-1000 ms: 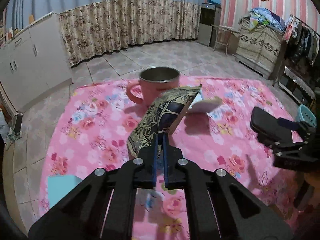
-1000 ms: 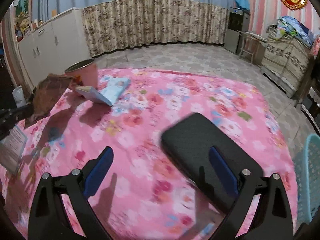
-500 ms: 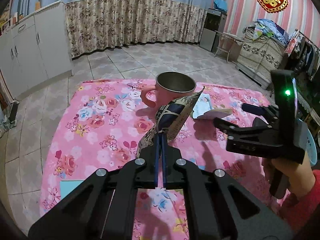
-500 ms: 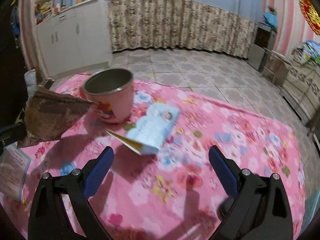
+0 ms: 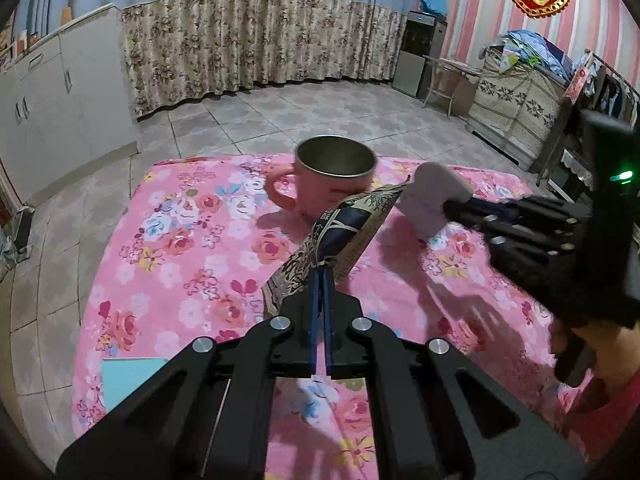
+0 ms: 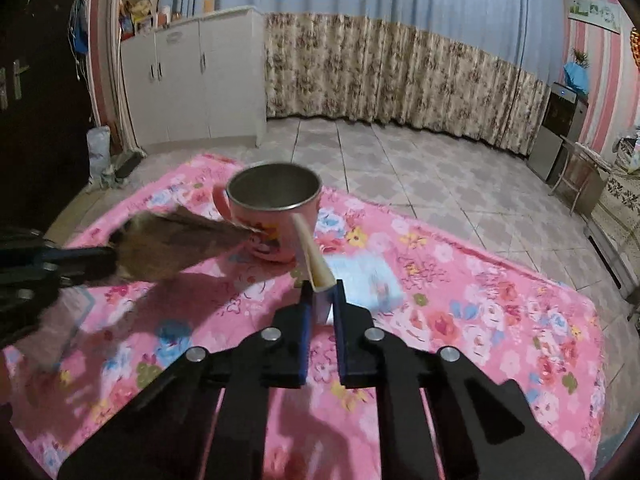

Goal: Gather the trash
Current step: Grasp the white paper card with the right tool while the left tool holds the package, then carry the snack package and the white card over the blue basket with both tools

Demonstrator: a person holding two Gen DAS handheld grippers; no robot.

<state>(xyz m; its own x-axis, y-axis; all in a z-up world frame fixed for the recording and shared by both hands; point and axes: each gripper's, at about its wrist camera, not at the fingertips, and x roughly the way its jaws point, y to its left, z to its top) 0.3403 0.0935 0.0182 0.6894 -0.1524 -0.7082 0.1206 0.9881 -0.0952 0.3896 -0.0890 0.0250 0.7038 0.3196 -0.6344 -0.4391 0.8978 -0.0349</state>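
Pinching patterned wrapper (image 5: 344,236), left gripper (image 5: 322,280) clamped tight; right gripper (image 6: 320,292) closed on light-blue packet (image 6: 316,264) beside pink mug (image 6: 276,216).

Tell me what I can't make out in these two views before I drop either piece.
- Brown wrapper: motion-blurred in the right wrist view, print unreadable.
- Light blue packet: only its pale side shows in the left wrist view.
- Blue card: partly covered by the left claw.
- Pink cup: bottom not visible.
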